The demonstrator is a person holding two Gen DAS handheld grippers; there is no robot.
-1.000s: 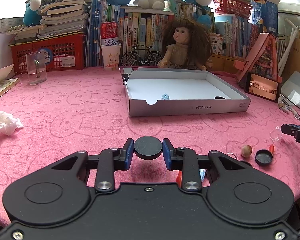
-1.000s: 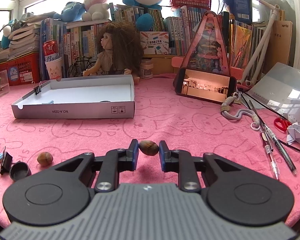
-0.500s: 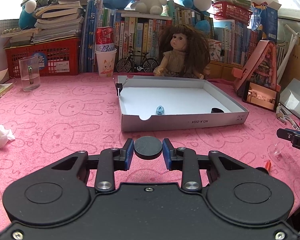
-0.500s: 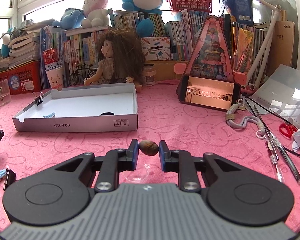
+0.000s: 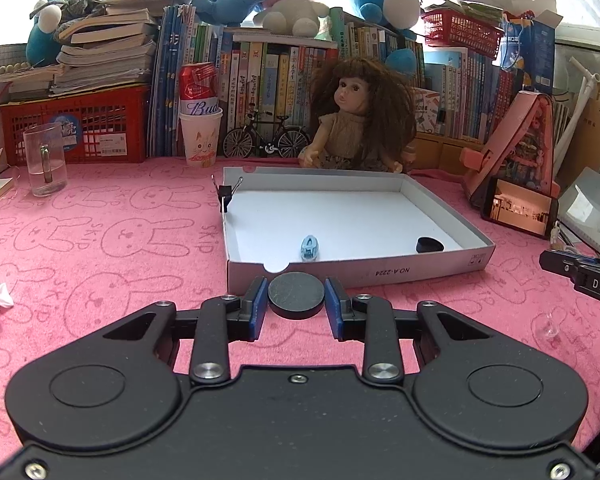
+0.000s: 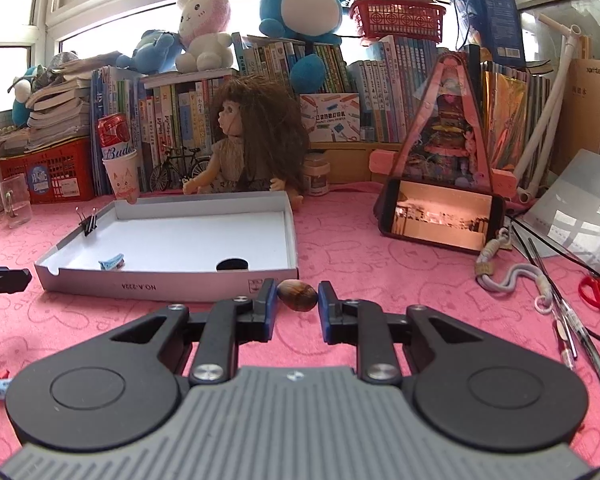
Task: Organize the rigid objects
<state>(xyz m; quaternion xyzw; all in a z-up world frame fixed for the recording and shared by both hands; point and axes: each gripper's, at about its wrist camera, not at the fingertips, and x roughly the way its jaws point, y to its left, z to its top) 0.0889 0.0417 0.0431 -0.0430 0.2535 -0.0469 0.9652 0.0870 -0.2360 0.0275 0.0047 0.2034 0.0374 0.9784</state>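
While pinched edgewise, black disc (image 5: 296, 295) apparently fills left gripper (image 5: 296, 300).

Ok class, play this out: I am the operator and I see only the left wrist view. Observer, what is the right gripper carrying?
Observer: The right gripper is shut on a brown nut, held just before the near wall of the box.
Operator: Good, I hold the disc. What lies right of the phone, past my edge?
Observer: Red scissors lie on the pink cloth.
Operator: Anything beside them?
Observer: Two pens lie just left of the scissors, pointing away from the camera.
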